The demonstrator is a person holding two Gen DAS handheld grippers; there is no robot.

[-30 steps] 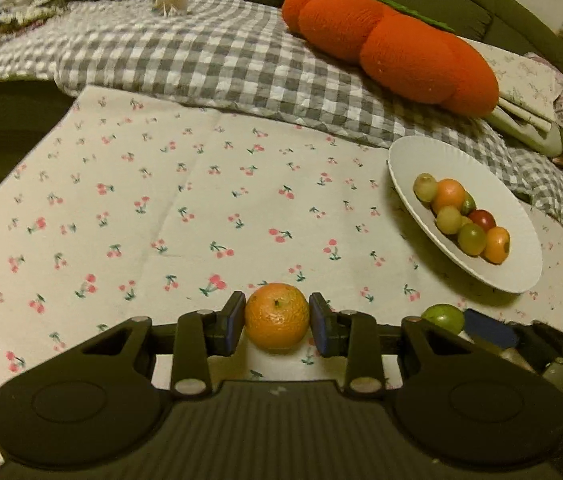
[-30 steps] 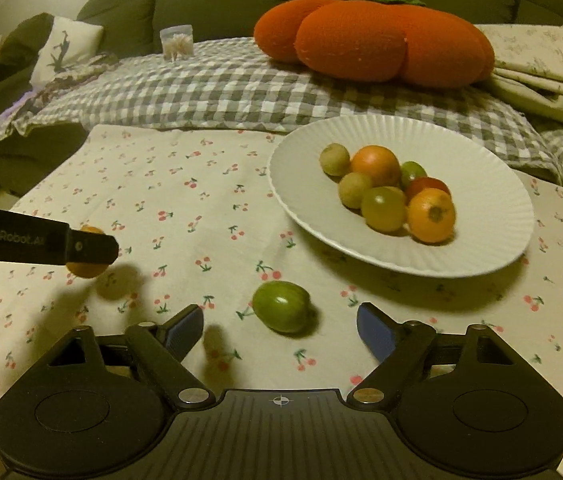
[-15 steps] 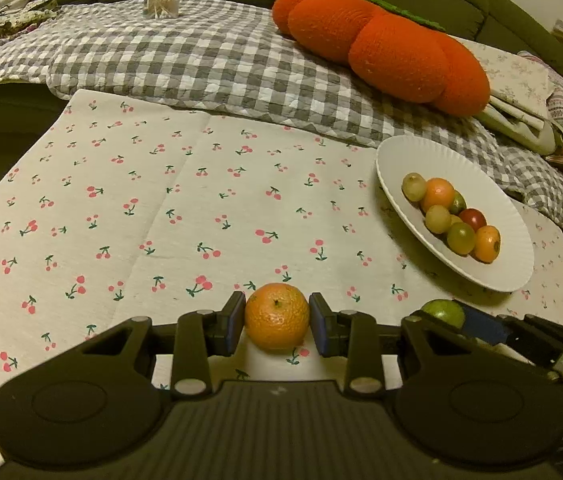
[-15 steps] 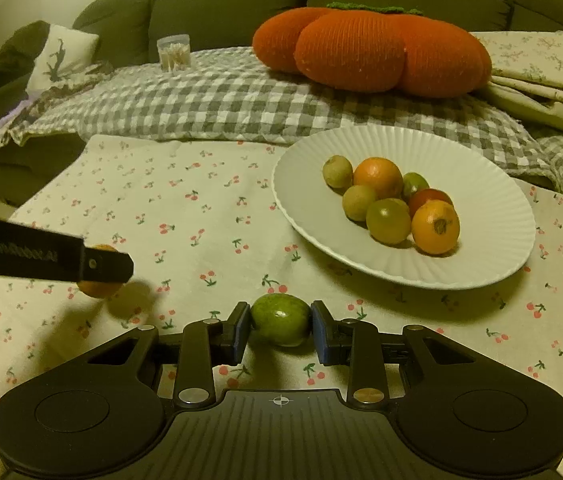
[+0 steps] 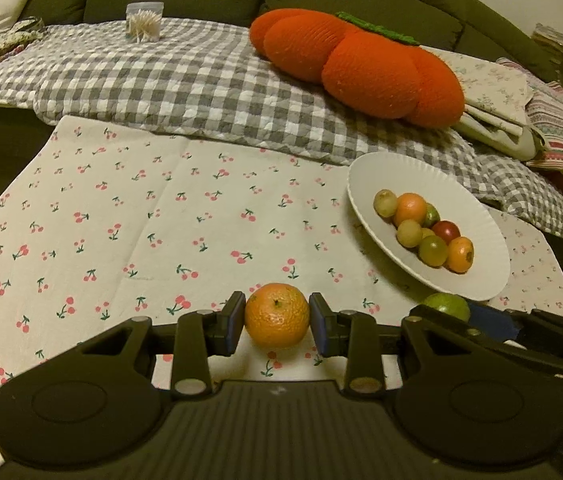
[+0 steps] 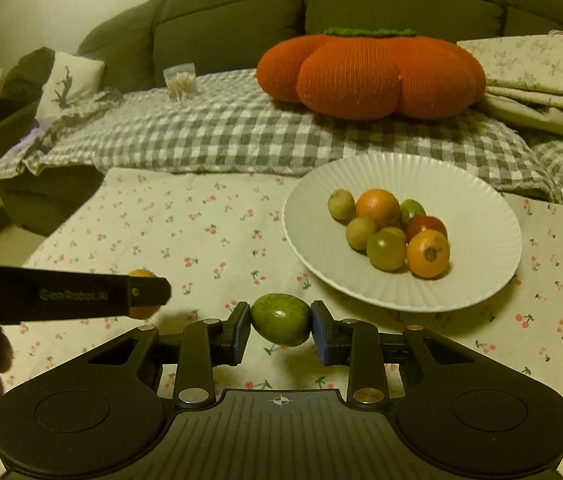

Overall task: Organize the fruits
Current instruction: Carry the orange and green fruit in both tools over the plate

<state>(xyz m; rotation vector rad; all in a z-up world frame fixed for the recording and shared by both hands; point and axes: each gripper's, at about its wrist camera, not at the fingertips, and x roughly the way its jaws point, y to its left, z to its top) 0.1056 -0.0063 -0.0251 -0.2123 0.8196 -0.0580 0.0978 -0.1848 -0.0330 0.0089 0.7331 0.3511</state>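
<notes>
My left gripper [image 5: 276,322] is shut on an orange [image 5: 276,315] and holds it above the cherry-print tablecloth [image 5: 141,216]. My right gripper [image 6: 280,328] is shut on a green fruit [image 6: 280,319], lifted off the cloth. The green fruit [image 5: 447,306] and right gripper also show at the lower right of the left wrist view. The left gripper and the orange [image 6: 143,311] show at the left of the right wrist view. A white plate [image 6: 481,264] ahead and to the right holds several small fruits [image 6: 389,232]; it also shows in the left wrist view [image 5: 481,280].
Behind the table lies a grey checked blanket [image 5: 201,80] with an orange pumpkin cushion [image 5: 361,64] and a clear tub of cotton swabs [image 5: 144,22]. Folded cloths [image 5: 521,104] lie at the right. A green sofa [image 6: 233,16] stands behind.
My right gripper closed on the green fruit and lifted it off the cloth. Both grippers have risen with their fruits.
</notes>
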